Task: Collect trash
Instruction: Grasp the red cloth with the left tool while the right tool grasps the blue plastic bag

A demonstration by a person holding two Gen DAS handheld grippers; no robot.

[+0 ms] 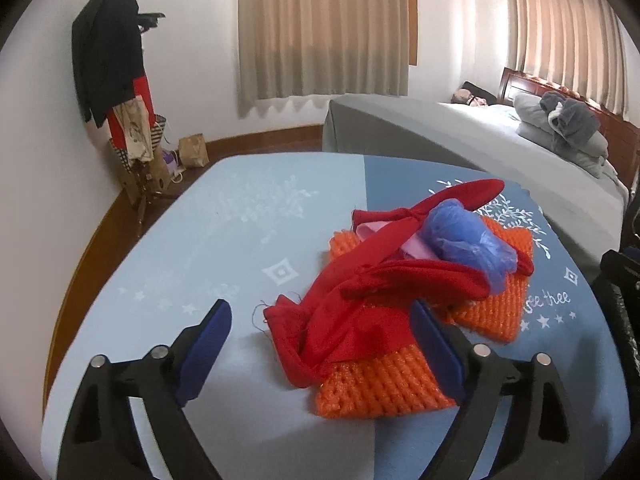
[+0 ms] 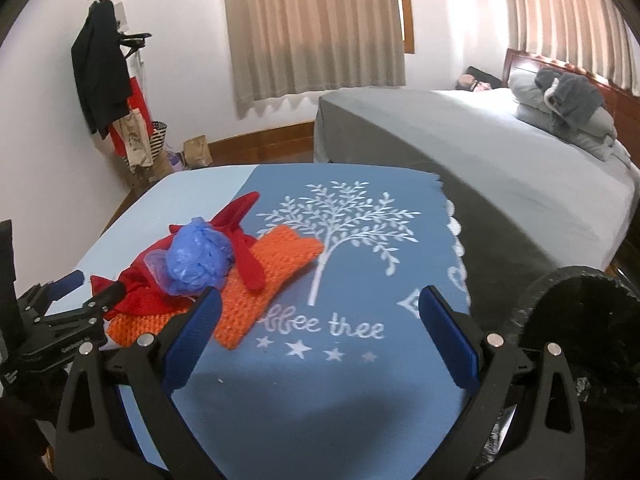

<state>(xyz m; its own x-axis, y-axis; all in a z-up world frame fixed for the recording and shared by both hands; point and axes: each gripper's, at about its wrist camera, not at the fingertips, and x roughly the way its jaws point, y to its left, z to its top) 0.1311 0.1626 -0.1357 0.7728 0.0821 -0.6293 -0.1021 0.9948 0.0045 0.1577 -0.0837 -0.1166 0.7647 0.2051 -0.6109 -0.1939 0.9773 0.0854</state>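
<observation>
The trash lies in 1 heap on the table (image 2: 360, 400), on its blue printed cloth, toward the left half as the right wrist view shows it; a crumpled blue plastic bag (image 1: 466, 238) sits on top, resting on tangled red fabric (image 1: 360, 312) with a strip of pink material (image 1: 400, 246) showing beneath the bag; under all of it lie 2 pieces of orange foam netting (image 1: 384, 388), flat on the cloth, 1 nearer the left tongs and 1 farther back to the right. The left tongs (image 1: 322, 344) stand open, both blue pads spread wide; the near edge of the heap lies between them, and the right-hand pad overlaps the orange netting in the view, though contact cannot be told. The right tongs (image 2: 320, 336) are likewise open, held over bare cloth beside the white tree print and the lettering; the heap is just off their left finger. A dark round bin lined with a black bag (image 2: 580, 320) stands at the table's right edge, near the right tongs. Beyond the table a grey bed (image 2: 480, 148) with folded bedding runs along the right; a coat stand (image 1: 112, 60) hung with dark clothes occupies the far left corner; beige curtains (image 1: 320, 28) cover the windows.
</observation>
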